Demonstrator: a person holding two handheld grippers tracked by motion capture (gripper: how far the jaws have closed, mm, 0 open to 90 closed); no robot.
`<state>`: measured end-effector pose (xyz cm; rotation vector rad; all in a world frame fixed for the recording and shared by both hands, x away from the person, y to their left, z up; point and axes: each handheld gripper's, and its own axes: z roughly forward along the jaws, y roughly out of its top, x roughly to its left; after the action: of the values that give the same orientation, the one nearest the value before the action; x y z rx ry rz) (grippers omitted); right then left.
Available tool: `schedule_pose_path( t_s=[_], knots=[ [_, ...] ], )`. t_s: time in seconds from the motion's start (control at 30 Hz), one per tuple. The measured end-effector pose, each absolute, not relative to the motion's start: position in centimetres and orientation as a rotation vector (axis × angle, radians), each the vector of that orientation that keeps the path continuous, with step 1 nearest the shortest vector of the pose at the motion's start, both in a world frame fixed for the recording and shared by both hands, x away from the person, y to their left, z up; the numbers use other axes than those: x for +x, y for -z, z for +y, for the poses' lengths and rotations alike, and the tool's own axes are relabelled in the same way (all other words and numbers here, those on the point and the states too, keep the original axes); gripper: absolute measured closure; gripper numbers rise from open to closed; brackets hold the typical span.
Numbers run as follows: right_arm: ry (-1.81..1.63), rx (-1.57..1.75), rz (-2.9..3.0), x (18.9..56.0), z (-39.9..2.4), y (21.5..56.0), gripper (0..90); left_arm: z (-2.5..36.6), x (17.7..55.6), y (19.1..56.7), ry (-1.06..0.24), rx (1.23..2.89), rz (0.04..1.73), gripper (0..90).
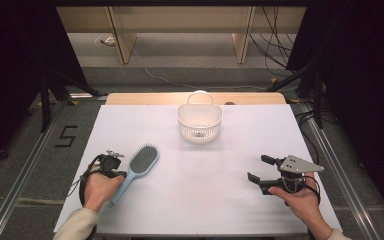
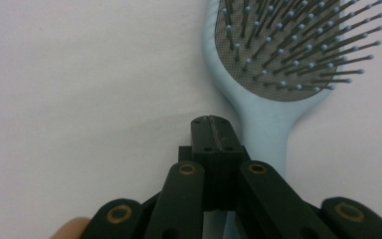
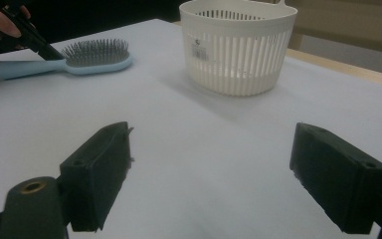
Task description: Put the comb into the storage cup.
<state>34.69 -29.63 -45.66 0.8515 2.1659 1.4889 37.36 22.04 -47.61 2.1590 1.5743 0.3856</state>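
A light blue hairbrush [image 1: 142,161] lies bristles up on the white table [image 1: 205,200] at the left, handle toward the person. My left gripper [image 1: 120,173] is shut with nothing between its jaws. In the left gripper view its closed tips [image 2: 213,124] sit just left of the hairbrush [image 2: 273,50] where the head narrows into the handle. From the right gripper view the left gripper [image 3: 45,50] seems to touch the hairbrush [image 3: 79,59] there. My right gripper [image 1: 260,168] rests open and empty at the right, its jaws [image 3: 209,164] wide apart over bare table.
A white slotted basket [image 1: 200,122] with a loop handle stands at the back centre, also seen as the basket [image 3: 238,45] ahead of the right gripper. A wooden strip [image 1: 130,98] runs behind the white sheet. Dark floor and cables surround the table.
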Motion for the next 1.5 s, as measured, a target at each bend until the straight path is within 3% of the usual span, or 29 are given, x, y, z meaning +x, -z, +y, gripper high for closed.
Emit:
schedule_pose_path(
  t_s=[0.47, 0.63, 0.73, 0.8, 0.97, 1.0, 1.03, 1.07, 1.17, 1.2, 1.5],
  knots=[
    [-1.499, 0.847, 2.166, 34.7, -29.7, 45.6, 17.1, 22.4, 37.4, 47.5, -0.364, 2.151, 1.559, 89.6],
    [-1.502, 0.853, 2.168, 34.7, -29.7, 45.7, 17.0, 23.2, 37.6, 46.3, -0.420, 2.126, 1.531, 82.4],
    [-1.502, 0.853, 2.168, 34.7, -29.7, 45.7, 17.1, 23.4, 37.6, 45.5, -0.478, 2.110, 1.472, 70.5],
    [-1.503, 0.854, 2.170, 34.7, -29.7, 45.7, 17.1, 23.7, 37.7, 45.0, -0.536, 2.024, 1.433, 55.6],
    [-1.504, 0.853, 2.170, 34.7, -29.7, 45.7, 17.1, 24.4, 37.8, 44.3, -0.522, 1.866, 1.357, 32.1],
    [-1.506, 0.854, 2.171, 34.7, -29.7, 45.7, 17.0, 24.5, 37.8, 44.1, -0.513, 1.809, 1.350, 32.1],
    [-1.510, 0.852, 2.174, 34.7, -29.7, 45.8, 17.0, 24.6, 37.8, 43.9, -0.515, 1.787, 1.340, 18.4],
    [-1.509, 0.851, 2.176, 34.7, -29.7, 45.8, 16.9, 24.5, 37.8, 43.7, -0.538, 1.763, 1.305, 13.1],
    [-1.518, 0.846, 2.178, 34.7, -29.6, 45.8, 16.9, 24.4, 37.8, 43.6, -0.569, 1.745, 1.281, 3.1],
    [-1.516, 0.843, 2.180, 34.7, -29.6, 45.8, 16.8, 24.4, 37.7, 43.4, -0.574, 1.744, 1.256, 0.0],
    [-1.518, 0.844, 2.179, 34.7, -29.7, 45.8, 16.4, 24.3, 37.6, 42.8, -0.610, 1.747, 1.224, 0.0]
  ],
)
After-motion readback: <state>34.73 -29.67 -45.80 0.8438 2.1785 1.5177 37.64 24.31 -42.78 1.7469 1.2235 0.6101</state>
